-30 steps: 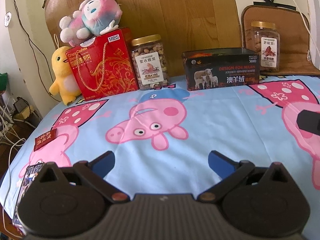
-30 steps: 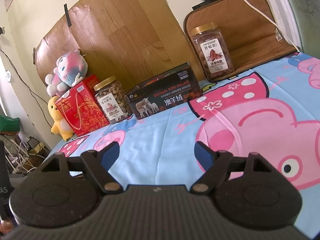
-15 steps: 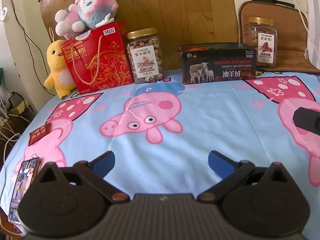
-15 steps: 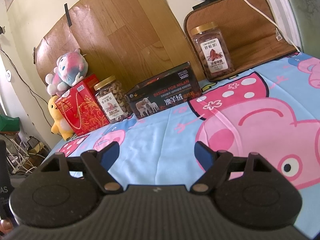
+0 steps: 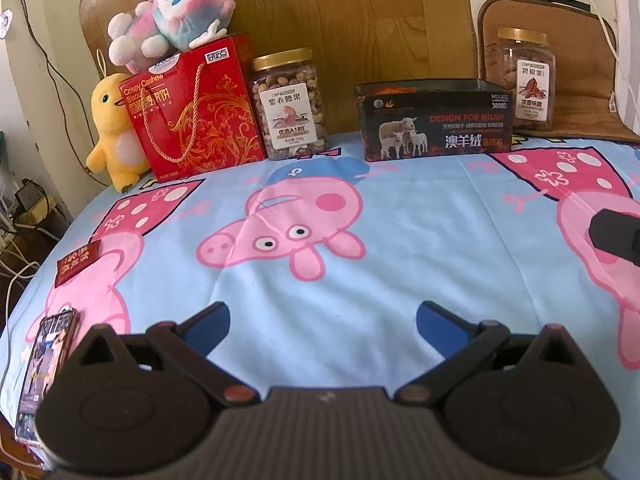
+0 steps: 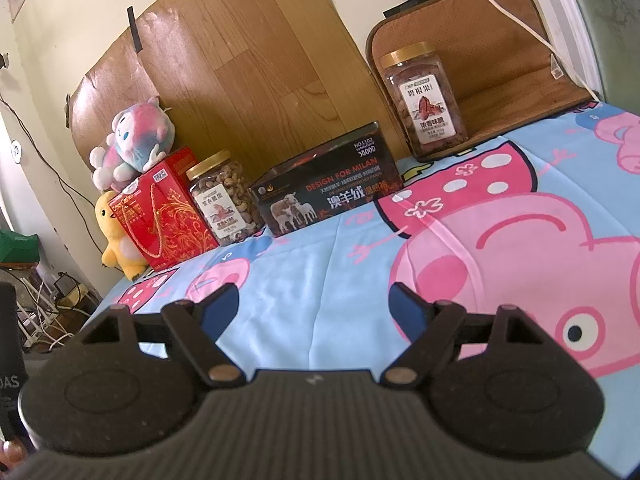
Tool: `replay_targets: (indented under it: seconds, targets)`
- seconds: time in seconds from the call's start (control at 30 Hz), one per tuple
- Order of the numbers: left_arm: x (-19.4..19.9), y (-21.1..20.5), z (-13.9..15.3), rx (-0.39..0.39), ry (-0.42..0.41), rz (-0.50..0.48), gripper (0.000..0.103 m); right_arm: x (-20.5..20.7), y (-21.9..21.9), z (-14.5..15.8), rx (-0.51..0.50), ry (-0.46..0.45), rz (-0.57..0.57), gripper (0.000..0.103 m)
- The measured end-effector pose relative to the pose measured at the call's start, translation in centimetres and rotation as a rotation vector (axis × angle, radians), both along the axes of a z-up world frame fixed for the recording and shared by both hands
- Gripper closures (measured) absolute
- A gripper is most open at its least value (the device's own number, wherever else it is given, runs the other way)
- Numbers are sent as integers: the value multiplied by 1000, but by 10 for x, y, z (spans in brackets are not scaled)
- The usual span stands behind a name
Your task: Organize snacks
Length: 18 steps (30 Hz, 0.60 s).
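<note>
Snacks line the back of my table: red cashew box (image 5: 192, 112), mixed-nut jar (image 5: 290, 106), black tin (image 5: 434, 120), pecan jar (image 5: 526, 80). My left gripper (image 5: 322, 326) and right gripper (image 6: 314, 306) both hover spread apart, holding nothing.

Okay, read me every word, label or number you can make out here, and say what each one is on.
"DESIGN FOR MILAN", "3000D", "澳羊绒": black box.
"Crispy Cashew": red gift box.
"紫衣腰果", "A180": cashew jar.
"碧根果": pecan jar.
Finer print on these, the small red packet and the phone: too blurred to read.
</note>
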<state>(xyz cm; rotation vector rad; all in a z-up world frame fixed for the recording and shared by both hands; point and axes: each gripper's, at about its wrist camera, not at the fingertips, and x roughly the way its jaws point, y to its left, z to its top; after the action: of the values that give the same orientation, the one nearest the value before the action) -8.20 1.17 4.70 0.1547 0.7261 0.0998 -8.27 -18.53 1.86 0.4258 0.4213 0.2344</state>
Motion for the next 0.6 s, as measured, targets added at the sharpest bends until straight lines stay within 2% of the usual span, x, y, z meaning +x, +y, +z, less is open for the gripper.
replay_targets:
  seconds: [0.6]
  targets:
    - [1,1,-2,-18,17,-4,0,1,0,-2,-1,4,6,19]
